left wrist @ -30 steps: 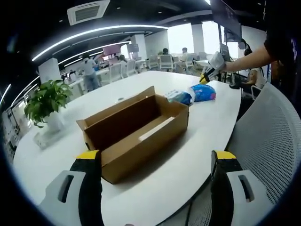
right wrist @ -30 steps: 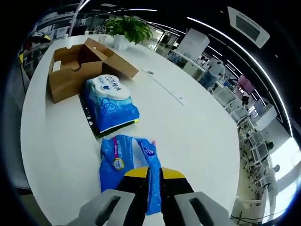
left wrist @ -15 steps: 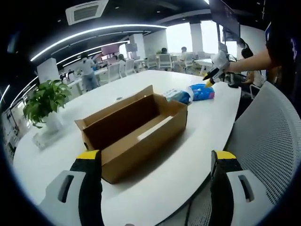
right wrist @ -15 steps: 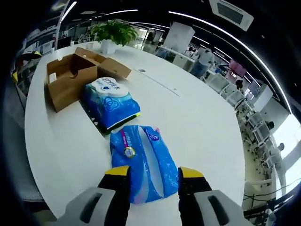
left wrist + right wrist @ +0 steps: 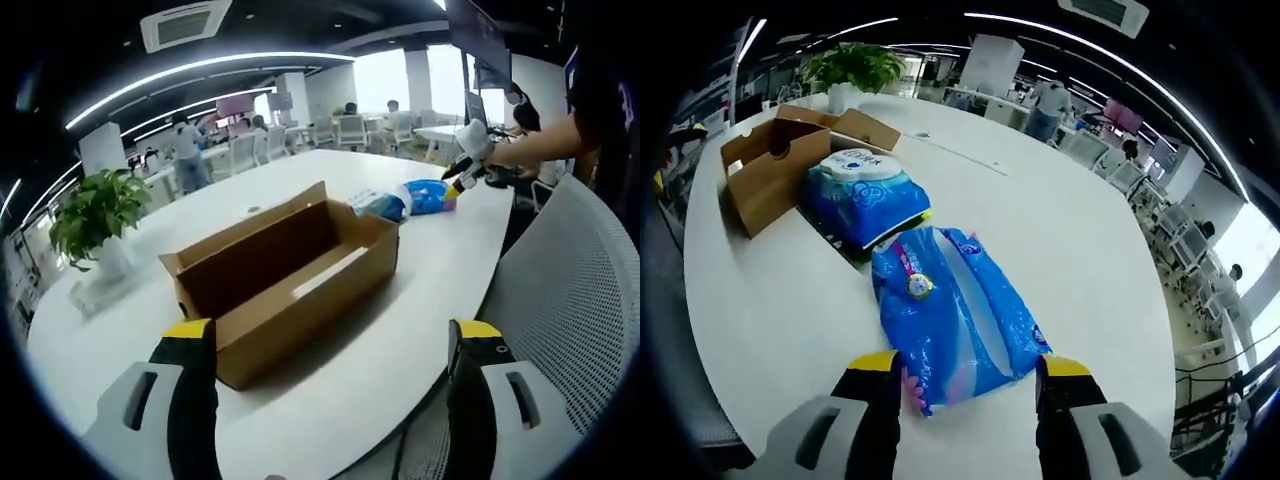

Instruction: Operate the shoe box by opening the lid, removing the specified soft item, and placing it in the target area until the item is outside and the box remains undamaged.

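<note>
Left gripper view
Left gripper [image 5: 335,385]: jaws standing wide apart, gripping nothing.
Shoe box [image 5: 285,275]: lying open just ahead, long axis running away toward the right; inside partly hidden by its near wall.
Right gripper [image 5: 462,172]: showing far right, too small to judge.

Right gripper view
Right gripper [image 5: 970,385]: jaws spreading apart, flanking the near end of the blue soft pack [image 5: 955,320].
Blue soft pack: lying on the table [image 5: 1080,260], long axis pointing ahead-left toward the tissue pack [image 5: 865,195]; print unreadable.

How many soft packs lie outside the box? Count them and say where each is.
2. The dark blue pack lies flat on the white table just ahead of the right gripper. The pale blue pack lies between it and the cardboard box.
</note>
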Motion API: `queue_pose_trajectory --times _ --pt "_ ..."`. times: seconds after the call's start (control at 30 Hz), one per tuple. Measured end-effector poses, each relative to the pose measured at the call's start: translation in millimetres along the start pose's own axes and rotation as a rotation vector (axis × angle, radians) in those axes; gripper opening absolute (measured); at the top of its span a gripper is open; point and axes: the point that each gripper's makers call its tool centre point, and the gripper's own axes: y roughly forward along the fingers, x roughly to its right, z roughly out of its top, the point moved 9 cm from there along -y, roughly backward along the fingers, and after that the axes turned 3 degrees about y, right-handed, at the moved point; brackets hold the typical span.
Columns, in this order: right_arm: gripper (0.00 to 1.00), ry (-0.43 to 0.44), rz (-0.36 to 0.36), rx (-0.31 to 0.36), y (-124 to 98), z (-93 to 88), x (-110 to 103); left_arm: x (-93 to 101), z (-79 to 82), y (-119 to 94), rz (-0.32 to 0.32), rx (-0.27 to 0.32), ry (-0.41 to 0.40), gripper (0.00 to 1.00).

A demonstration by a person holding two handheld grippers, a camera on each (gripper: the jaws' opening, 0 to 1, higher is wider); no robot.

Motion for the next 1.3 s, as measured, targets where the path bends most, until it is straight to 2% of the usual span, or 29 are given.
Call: queue_pose_trajectory --times 0.33,0.5,0.6,0.8,0.97,1.3 --pt "0.59 0.092 -0.059 0.002 1 -9.1 0 0.5 -0.5 1 -0.001 -0.009 0.005 0.95" --pt "0.57 0.154 -0.028 -0.035 6 -20.2 -3 0.5 -1.1 1 -0.002 -0.015 0.007 0.94" --pt "0.55 0.185 -0.004 -0.035 10 -22.7 -4 0.7 -1.1 1 -0.003 -0.016 0.009 0.94" --pt "0.47 0.122 0.029 -0.043 15 -21.5 -5 0.4 -1.3 1 -0.002 -0.018 0.008 0.94" --pt "0.46 0.116 0.055 -0.044 20 -20.3 1 0.3 -1.3 1 0.002 -0.019 0.004 0.94" --pt "0.45 0.025 0.123 -0.05 26 -15.0 12 0.2 -2.0 1 0.003 -0.025 0.003 0.94"
